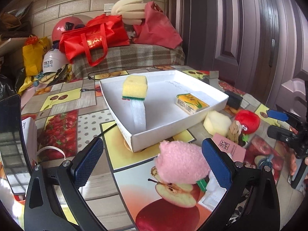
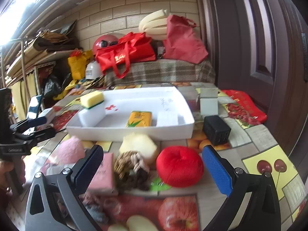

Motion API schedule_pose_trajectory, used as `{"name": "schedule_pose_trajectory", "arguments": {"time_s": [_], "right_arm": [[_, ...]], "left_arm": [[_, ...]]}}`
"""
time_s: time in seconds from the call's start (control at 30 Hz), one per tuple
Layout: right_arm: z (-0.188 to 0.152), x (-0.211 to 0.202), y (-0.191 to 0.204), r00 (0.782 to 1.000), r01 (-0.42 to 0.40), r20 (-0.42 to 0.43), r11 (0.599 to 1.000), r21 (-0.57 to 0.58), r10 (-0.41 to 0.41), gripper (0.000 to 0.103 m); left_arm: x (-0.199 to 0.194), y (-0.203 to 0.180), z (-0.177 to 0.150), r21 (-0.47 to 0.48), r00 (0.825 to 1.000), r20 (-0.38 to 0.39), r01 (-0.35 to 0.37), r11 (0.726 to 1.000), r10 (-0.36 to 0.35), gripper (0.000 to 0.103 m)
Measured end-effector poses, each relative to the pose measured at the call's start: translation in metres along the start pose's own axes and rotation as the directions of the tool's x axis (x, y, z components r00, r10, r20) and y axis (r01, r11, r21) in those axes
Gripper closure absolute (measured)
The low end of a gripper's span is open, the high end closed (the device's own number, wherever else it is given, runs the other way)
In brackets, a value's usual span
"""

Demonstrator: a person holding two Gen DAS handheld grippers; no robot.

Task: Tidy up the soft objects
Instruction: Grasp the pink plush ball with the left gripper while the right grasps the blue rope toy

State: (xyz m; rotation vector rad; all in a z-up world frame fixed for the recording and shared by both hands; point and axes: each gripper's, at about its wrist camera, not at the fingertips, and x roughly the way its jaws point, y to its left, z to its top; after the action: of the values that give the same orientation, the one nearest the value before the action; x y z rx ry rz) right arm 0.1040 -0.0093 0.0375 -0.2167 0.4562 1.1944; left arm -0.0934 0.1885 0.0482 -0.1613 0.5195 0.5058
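Left gripper first: jaws spread wide, blue pads well apart, nothing clamped. The pink plush toy sits between them on the fruit-print tablecloth, closer to the right-hand pad, though whether that pad touches it I can't tell. Tucked under the plush's near edge is a white padded piece with a green tag.

Just beyond the plush, the white cardboard tray. Inside it a yellow sponge with a green underside sits on top of a white foam block by the left wall, and a yellow tissue pack lies toward the right wall.

Over to the right gripper, also released, pads far apart and holding nothing. Between them, from its own view: the red plush ball nearest the right-hand pad, a braided rope bundle in the middle (blurred, so the detail is hard to read), and a pink packet just beside the left-hand pad. Behind the rope sits a pale yellow foam piece, close against the tray's front wall.

Further right on the cloth, a black box stands near the tray's corner, with a white box behind it.
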Motion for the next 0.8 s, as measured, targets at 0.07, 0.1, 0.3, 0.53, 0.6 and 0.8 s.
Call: {"name": "schedule_pose_trajectory", "arguments": {"time_s": [0.07, 0.1, 0.3, 0.53, 0.6, 0.8], "right_arm": [[-0.008, -0.005, 0.003, 0.994, -0.100, -0.052, 0.995, 0.010, 0.100, 0.000], [-0.011, -0.006, 0.004, 0.987, -0.139, -0.079, 0.990, 0.013, 0.140, 0.000], [-0.018, 0.006, 0.028, 0.954, -0.228, -0.211, 0.972, -0.054, 0.212, 0.002], [-0.028, 0.040, 0.045, 0.904, -0.241, -0.385, 0.966, -0.097, 0.187, 0.040], [-0.028, 0.044, 0.048, 0.901, -0.242, -0.394, 0.965, -0.102, 0.184, 0.040], [-0.029, 0.043, 0.058, 0.908, -0.240, -0.388, 0.957, -0.165, 0.161, 0.073]], "left_arm": [[0.005, -0.007, 0.000, 0.033, 1.000, -0.027, 0.010, 0.999, -0.009, 0.000], [0.008, -0.011, 0.000, 0.050, 0.999, -0.044, 0.019, 0.999, -0.016, 0.000], [0.022, -0.033, -0.007, 0.158, 0.990, -0.137, 0.039, 0.987, -0.017, 0.001], [0.045, -0.029, -0.011, 0.117, 0.963, -0.259, 0.111, 0.987, -0.078, 0.015], [0.050, -0.026, -0.011, 0.096, 0.954, -0.286, 0.119, 0.988, -0.087, 0.015], [0.053, -0.020, -0.012, 0.049, 0.945, -0.304, 0.144, 0.988, -0.122, 0.036]]}}
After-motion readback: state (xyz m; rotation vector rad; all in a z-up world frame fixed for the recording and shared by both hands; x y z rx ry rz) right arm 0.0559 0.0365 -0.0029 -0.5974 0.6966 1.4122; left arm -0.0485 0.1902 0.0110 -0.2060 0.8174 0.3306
